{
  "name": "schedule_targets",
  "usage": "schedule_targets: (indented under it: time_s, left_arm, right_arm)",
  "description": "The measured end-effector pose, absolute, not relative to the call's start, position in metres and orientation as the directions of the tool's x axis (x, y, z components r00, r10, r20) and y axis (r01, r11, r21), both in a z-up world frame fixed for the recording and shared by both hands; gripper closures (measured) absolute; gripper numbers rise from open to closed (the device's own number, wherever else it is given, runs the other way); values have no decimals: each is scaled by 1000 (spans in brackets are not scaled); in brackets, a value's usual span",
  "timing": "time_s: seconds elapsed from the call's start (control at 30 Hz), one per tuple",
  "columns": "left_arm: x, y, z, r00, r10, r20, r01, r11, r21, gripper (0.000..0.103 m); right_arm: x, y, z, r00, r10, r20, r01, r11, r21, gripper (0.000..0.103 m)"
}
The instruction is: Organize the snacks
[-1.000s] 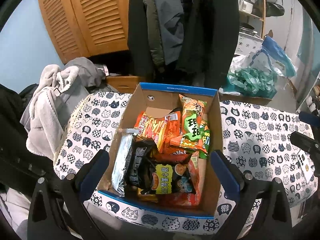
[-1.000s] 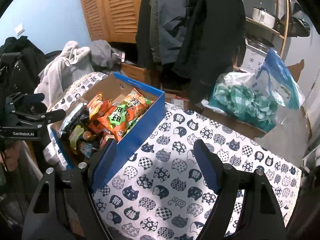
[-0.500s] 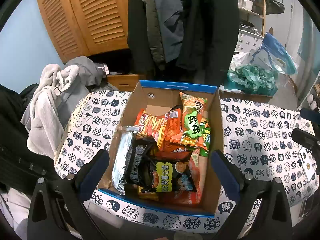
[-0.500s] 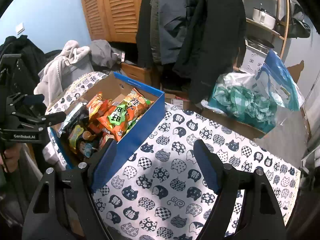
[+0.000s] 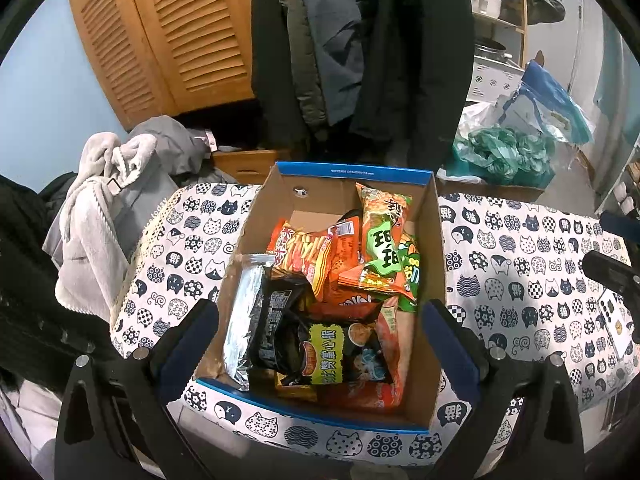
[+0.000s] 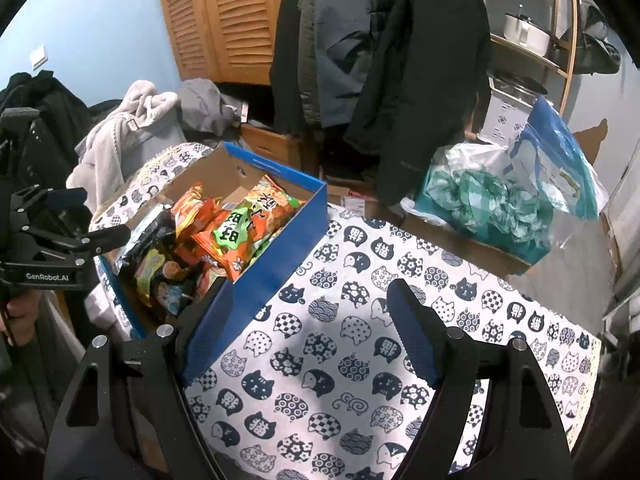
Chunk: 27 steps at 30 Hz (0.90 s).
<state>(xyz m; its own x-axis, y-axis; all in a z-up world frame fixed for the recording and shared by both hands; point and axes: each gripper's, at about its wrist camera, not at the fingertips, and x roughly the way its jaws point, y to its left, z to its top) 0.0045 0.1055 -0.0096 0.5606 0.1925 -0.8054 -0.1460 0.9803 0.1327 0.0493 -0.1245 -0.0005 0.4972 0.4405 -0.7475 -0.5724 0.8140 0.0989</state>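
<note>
The left gripper (image 5: 320, 344) hangs tilted downward, jaws spread wide with nothing pinched between the pads. The right gripper (image 6: 310, 330) does the same — wide apart, empty, angled down. A hand (image 6: 14, 316) at nine o'clock grips the left gripper's handle.

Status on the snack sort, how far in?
Nothing looks done: every snack packet lies jumbled in the cardboard box, none on the cat-print tablecloth. In hand: nothing; left gripper hovers open over the box, right gripper open above the cloth. Left: the whole sort.
</note>
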Motion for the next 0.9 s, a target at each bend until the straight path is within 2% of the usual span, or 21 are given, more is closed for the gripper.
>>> schedule_targets:
  time_s: [0.9]
  left_arm:
    - [3, 106, -9, 566, 179, -805, -126, 984, 130, 1]
  right_arm:
    - [51, -127, -1, 497, 437, -749, -572, 815, 96, 24]
